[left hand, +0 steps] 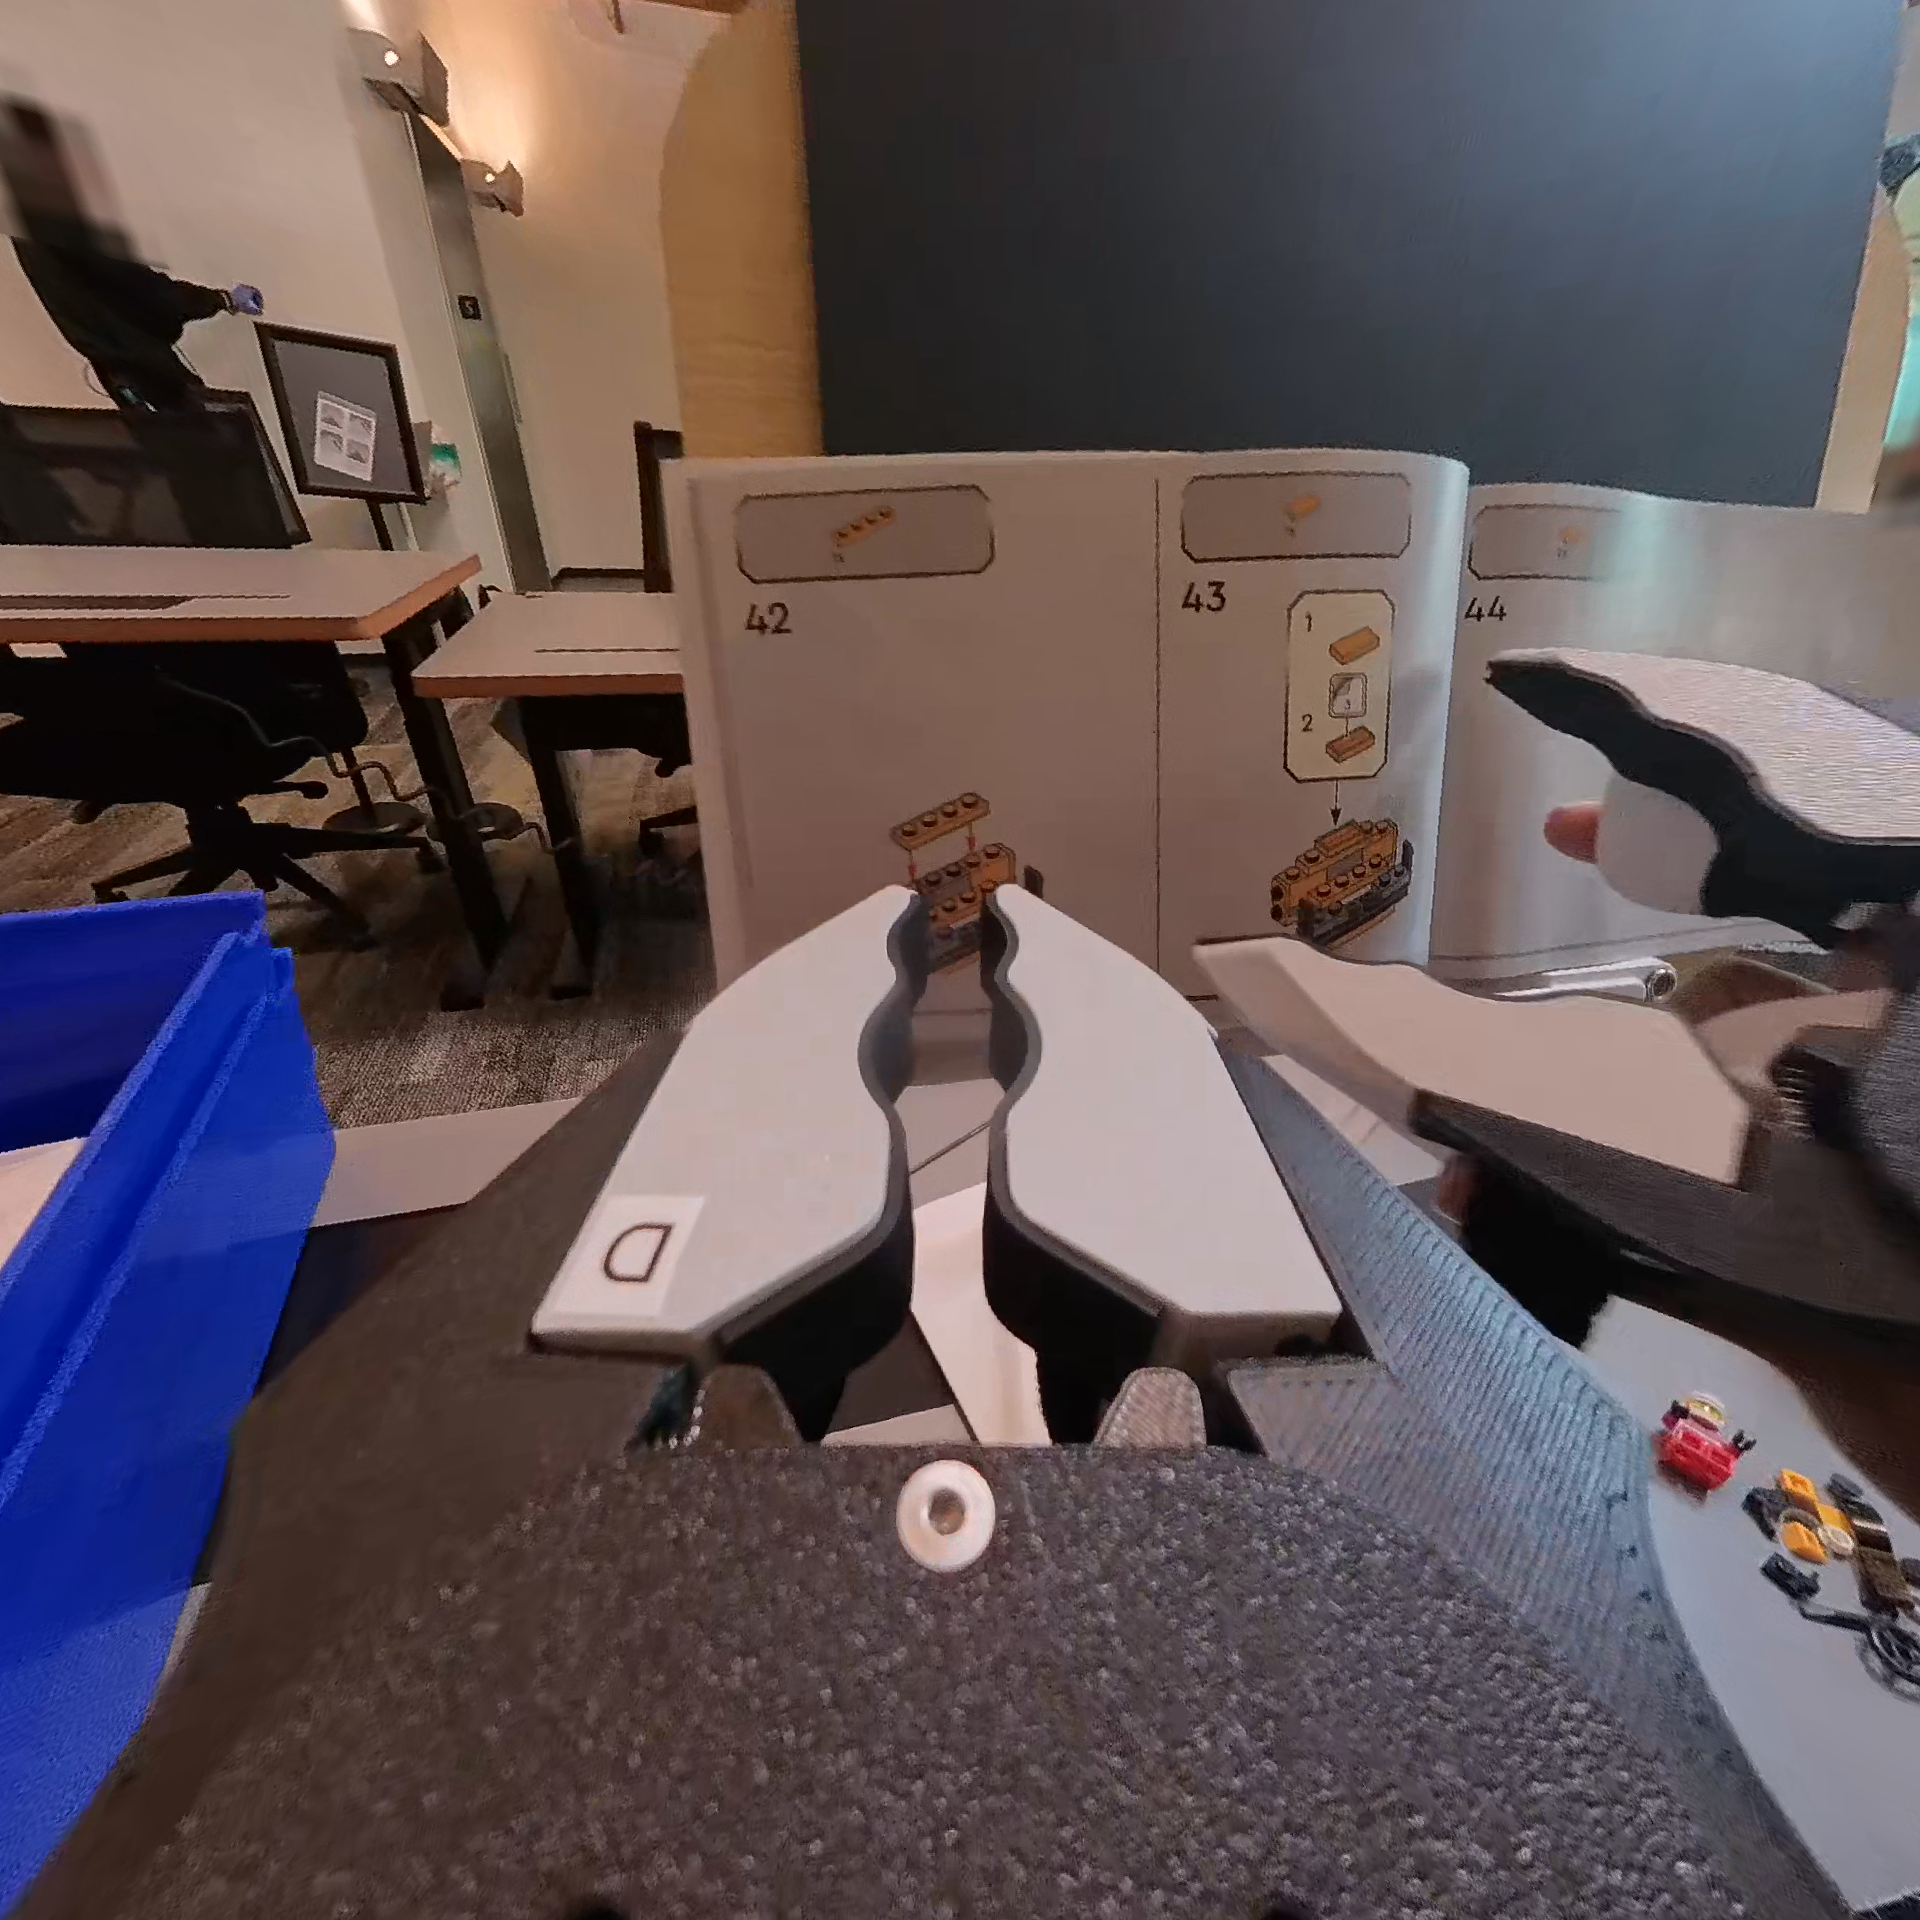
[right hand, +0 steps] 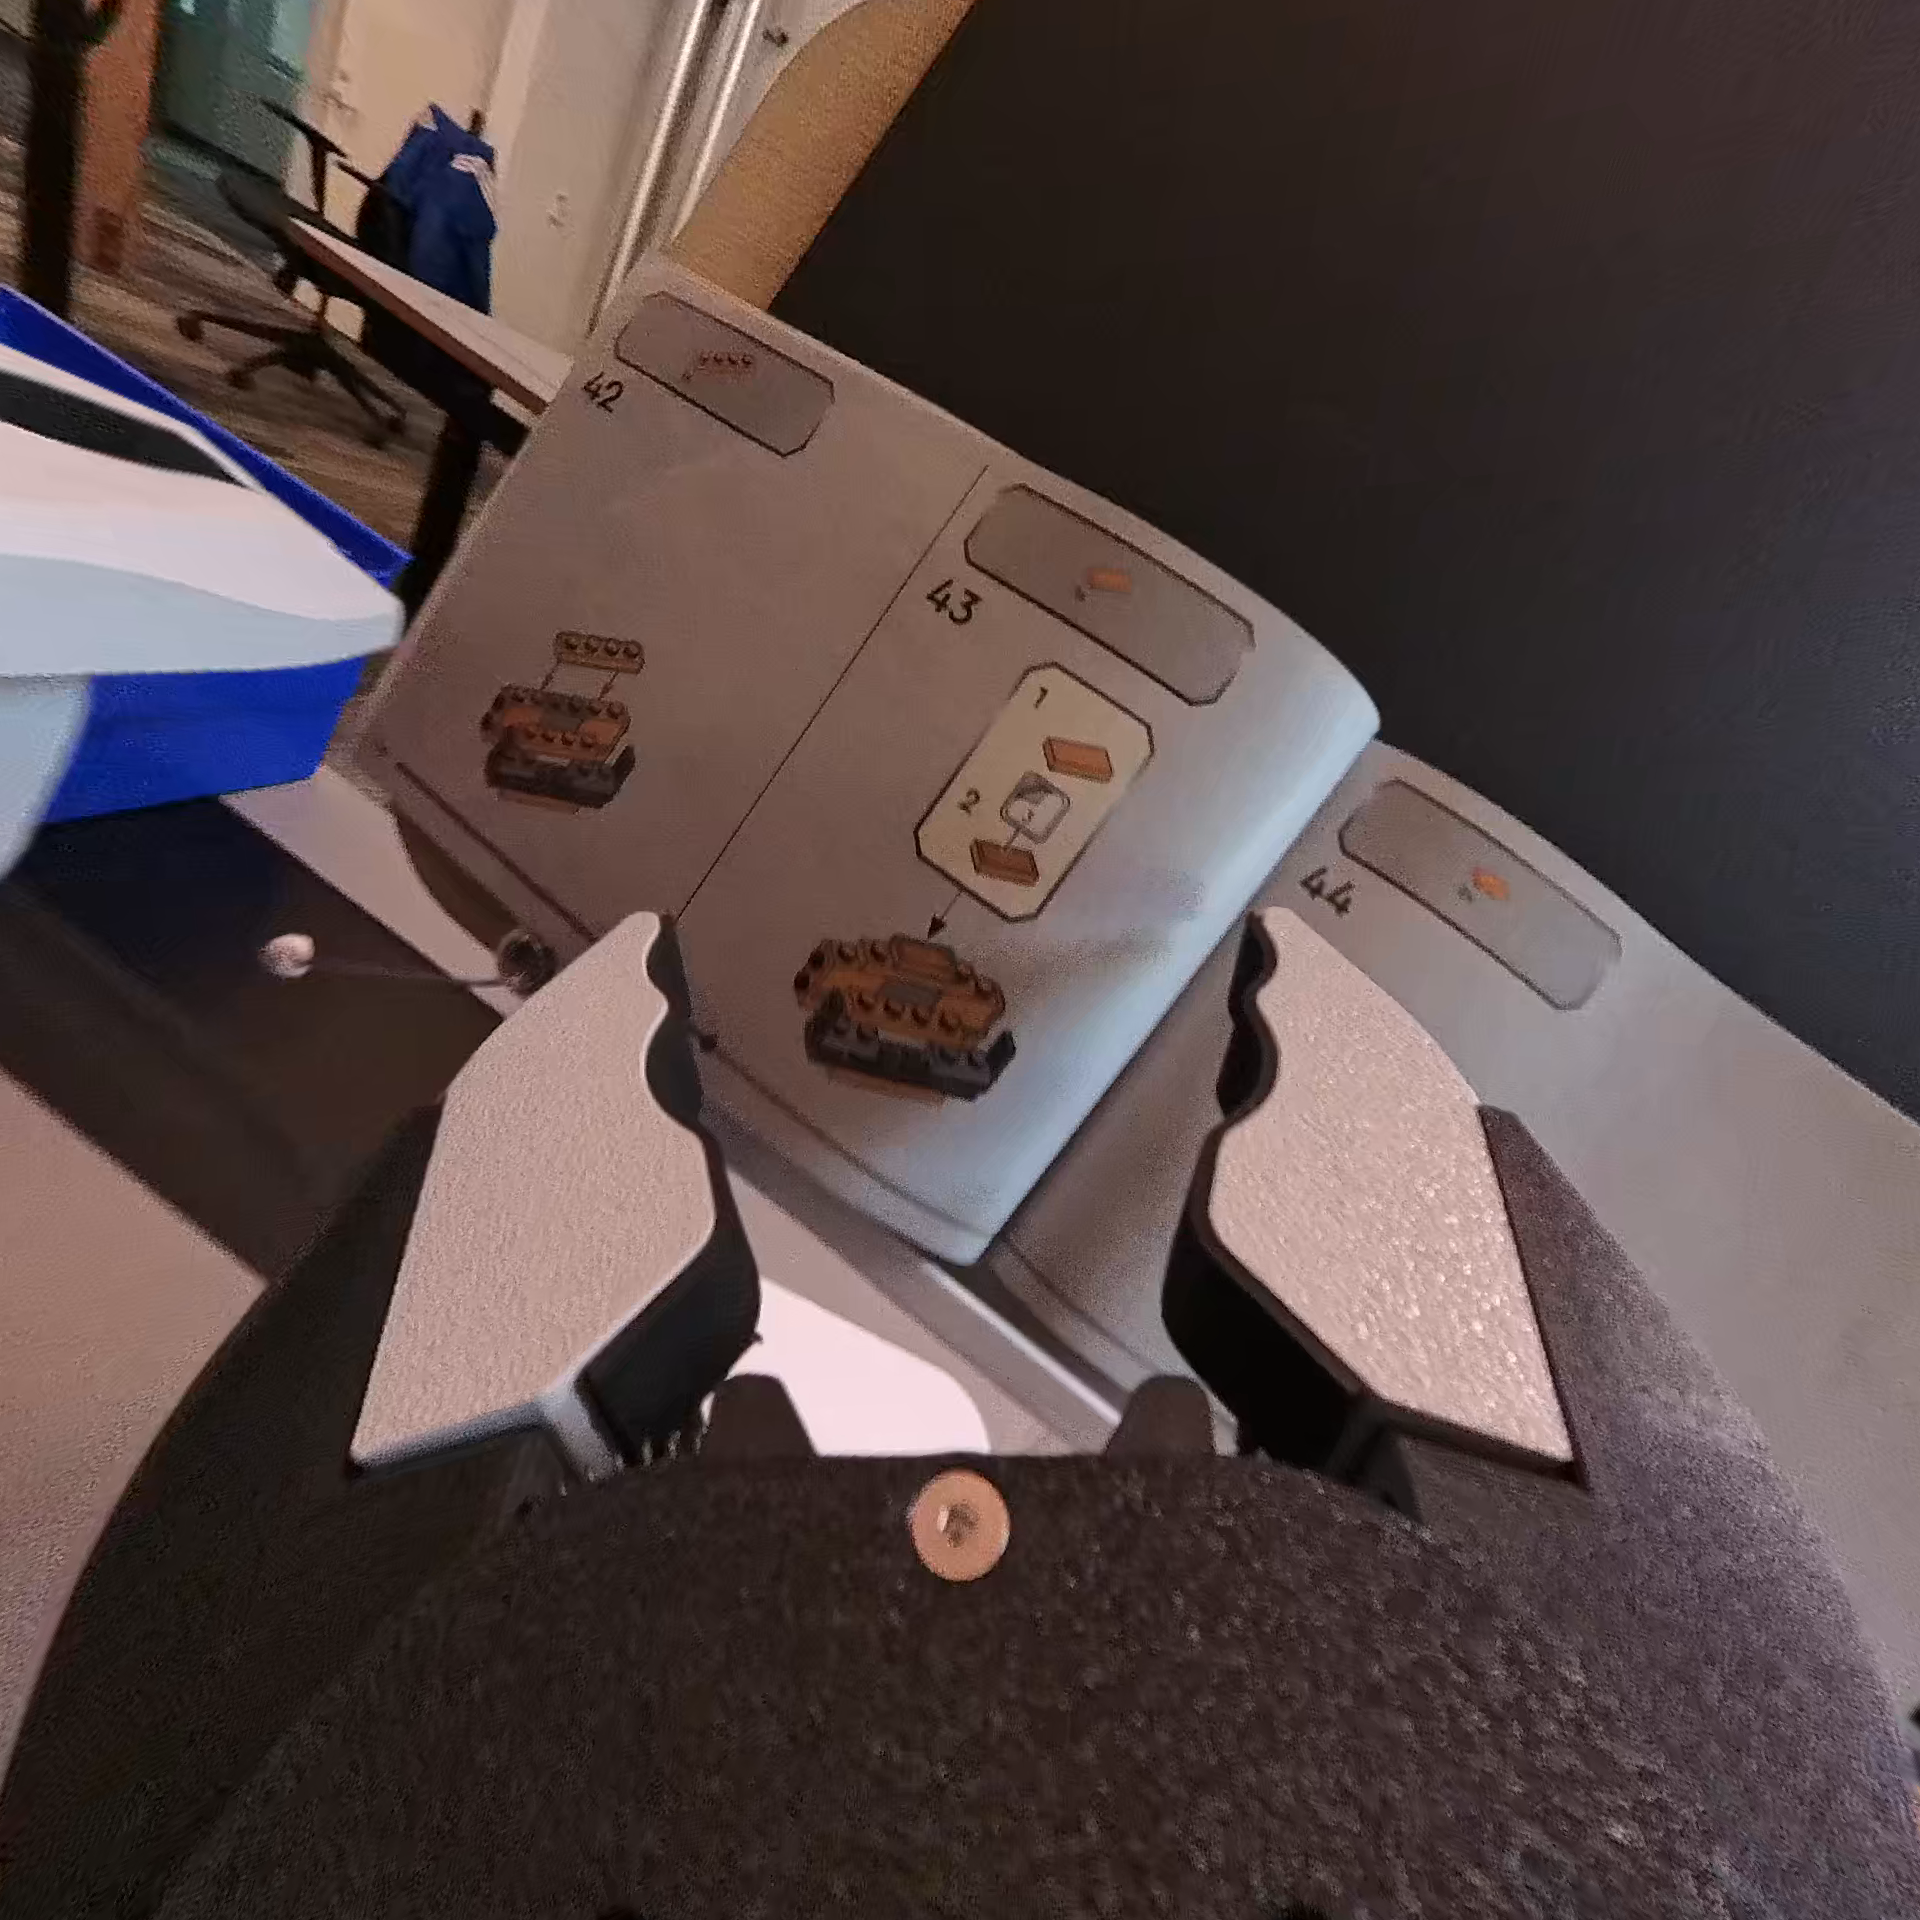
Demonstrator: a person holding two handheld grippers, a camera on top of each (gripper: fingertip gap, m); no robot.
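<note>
An open instruction booklet [left hand: 935, 675] stands upright on the table just ahead of both grippers. Its pages show brick-building diagrams. My left gripper [left hand: 956, 899] points at the left page. Its fingers stand a narrow slit apart with nothing between them; only the printed page shows through. My right gripper [right hand: 961, 935] is wide open and empty, facing the booklet [right hand: 831, 644] at a tilt. It also shows in the left wrist view [left hand: 1345, 810], spread wide at the right. One left finger [right hand: 208, 582] shows at the left edge of the right wrist view.
A blue bin [left hand: 135, 1195] stands at the left, also visible in the right wrist view [right hand: 208, 717]. Several small loose bricks [left hand: 1808, 1527] and a red piece [left hand: 1699, 1449] lie on the table at lower right. Desks, office chairs and a person [left hand: 104, 312] are behind.
</note>
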